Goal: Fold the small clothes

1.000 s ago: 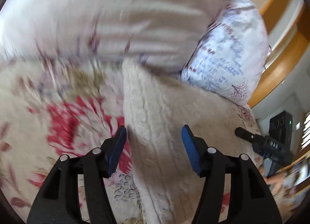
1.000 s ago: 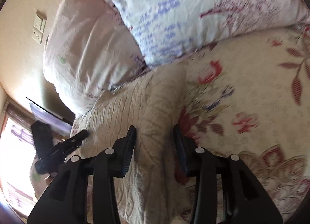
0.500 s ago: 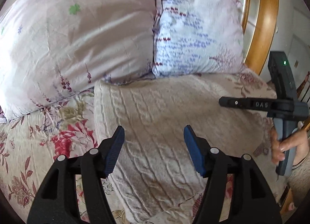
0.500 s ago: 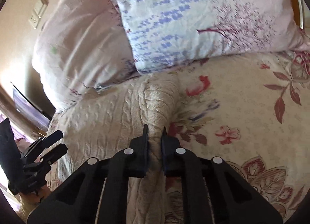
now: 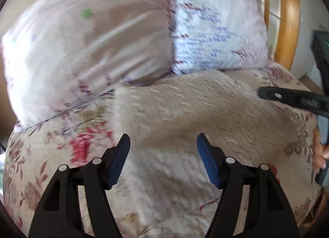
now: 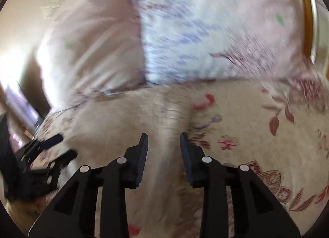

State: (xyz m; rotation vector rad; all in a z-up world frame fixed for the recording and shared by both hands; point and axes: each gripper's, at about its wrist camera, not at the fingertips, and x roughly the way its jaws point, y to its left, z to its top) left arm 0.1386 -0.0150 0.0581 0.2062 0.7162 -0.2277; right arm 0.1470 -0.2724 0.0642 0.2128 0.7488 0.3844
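The bed (image 5: pixel 51 172) carries the cream knit sweater (image 5: pixel 185 114), its long axis running 12 to 6. Left gripper (image 5: pixel 163 156) straddles its 9 o'clock edge, jaws released; right gripper (image 6: pixel 163 153), also released, straddles its 3 o'clock fold.

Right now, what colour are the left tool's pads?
Blue pads, clearest in the left wrist view.

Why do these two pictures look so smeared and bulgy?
Left wrist view: fisheye lens bends the wooden headboard; motion blur softens the pillows and cream knit garment. Right wrist view: heavier smear everywhere, window glare at left edge; only the right gripper stays sharp.
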